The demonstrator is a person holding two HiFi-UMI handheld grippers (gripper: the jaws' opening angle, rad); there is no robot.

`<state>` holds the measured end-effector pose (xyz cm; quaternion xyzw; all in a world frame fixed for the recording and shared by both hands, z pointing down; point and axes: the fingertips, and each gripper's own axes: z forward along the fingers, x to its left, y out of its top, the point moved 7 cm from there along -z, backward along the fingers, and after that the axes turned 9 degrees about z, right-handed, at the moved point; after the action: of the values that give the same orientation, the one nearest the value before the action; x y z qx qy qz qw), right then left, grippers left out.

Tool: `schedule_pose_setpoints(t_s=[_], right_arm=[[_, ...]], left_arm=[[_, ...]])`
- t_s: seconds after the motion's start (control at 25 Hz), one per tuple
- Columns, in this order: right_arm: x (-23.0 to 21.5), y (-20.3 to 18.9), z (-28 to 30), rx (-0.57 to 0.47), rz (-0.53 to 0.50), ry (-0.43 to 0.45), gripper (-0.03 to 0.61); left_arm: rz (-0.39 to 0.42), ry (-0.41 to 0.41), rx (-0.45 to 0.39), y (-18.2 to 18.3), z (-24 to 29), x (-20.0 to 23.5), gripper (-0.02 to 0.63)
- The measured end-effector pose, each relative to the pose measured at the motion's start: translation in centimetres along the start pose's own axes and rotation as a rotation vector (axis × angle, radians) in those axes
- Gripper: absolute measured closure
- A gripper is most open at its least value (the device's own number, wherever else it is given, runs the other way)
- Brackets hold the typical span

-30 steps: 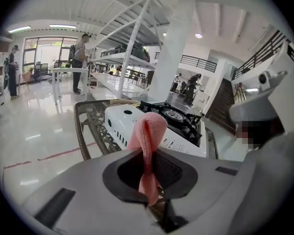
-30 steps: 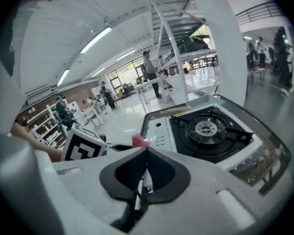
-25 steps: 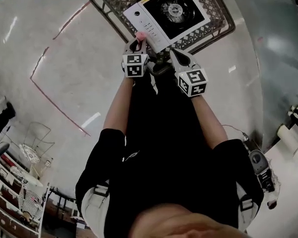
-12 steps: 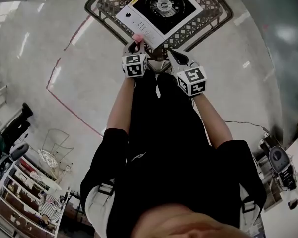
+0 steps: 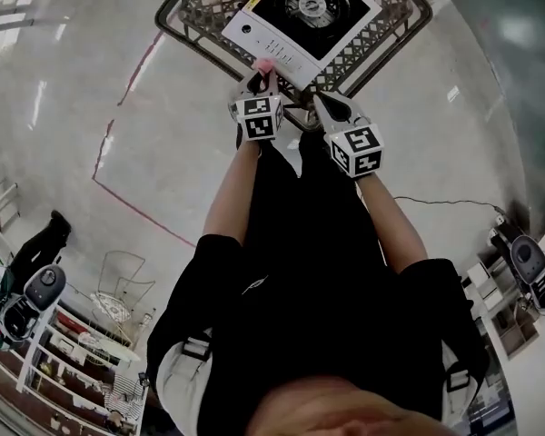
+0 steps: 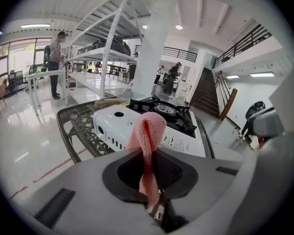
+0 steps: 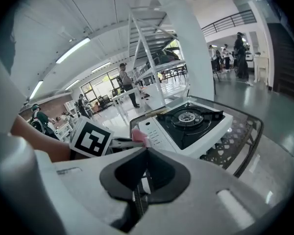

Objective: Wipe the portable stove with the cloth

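Observation:
The portable stove (image 5: 300, 18) is white with a black burner top and stands on a wicker-framed glass table (image 5: 190, 14). My left gripper (image 5: 262, 78) is shut on a pink cloth (image 5: 264, 65), held right at the stove's near control-panel edge. In the left gripper view the cloth (image 6: 147, 131) sticks up as a folded loop out of the left gripper (image 6: 149, 153), just short of the stove (image 6: 137, 124). My right gripper (image 5: 322, 104) is shut and holds nothing, beside the left and a little nearer to me. The right gripper view shows the stove (image 7: 186, 124) and the cloth (image 7: 139, 138).
The table's dark rim (image 5: 409, 44) runs round the stove. Glossy floor with a red taped line (image 5: 127, 203) lies to the left. Chairs and racks (image 5: 64, 334) stand far left, shelving and people (image 6: 56, 58) in the background.
The head view has swung slightly, so stove and both grippers sit a little further right in frame. The left gripper still holds the cloth at the stove's front edge.

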<state>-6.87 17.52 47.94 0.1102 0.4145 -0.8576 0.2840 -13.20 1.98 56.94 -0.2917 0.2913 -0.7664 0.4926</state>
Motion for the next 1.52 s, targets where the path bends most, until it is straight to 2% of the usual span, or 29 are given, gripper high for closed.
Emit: schedule_pose_setpoints(t_s=[0.28, 0.6, 1.08, 1.2, 1.36, 1.52], right_arm=[[3.0, 0.2, 4.1, -0.010, 0.051, -0.078, 0.575], [6.4, 2.0, 6.8, -0.042, 0.089, -0.130, 0.575], [9.1, 3.2, 8.9, -0.060, 0.121, -0.180, 0.575], [8.9, 3.5, 8.6, -0.081, 0.128, -0.195, 0.575], [9.0, 4.1, 7.5, -0.118, 0.120, -0.188, 0.575], [8.6, 5.0, 7.0, -0.143, 0.099, -0.132, 0.575]], left_arm=[[0.017, -0.068, -0.025, 1.5, 1.4, 5.2, 0.583], [0.059, -0.134, -0.014, 2.8, 1.9, 9.0, 0.583], [0.069, -0.163, -0.013, 4.3, 2.4, 13.1, 0.583], [0.106, -0.180, -0.002, 4.6, 2.4, 13.3, 0.583], [0.210, -0.209, 0.013, 4.8, 0.5, 13.3, 0.583], [0.262, -0.157, 0.028, 5.8, -1.3, 14.5, 0.583]])
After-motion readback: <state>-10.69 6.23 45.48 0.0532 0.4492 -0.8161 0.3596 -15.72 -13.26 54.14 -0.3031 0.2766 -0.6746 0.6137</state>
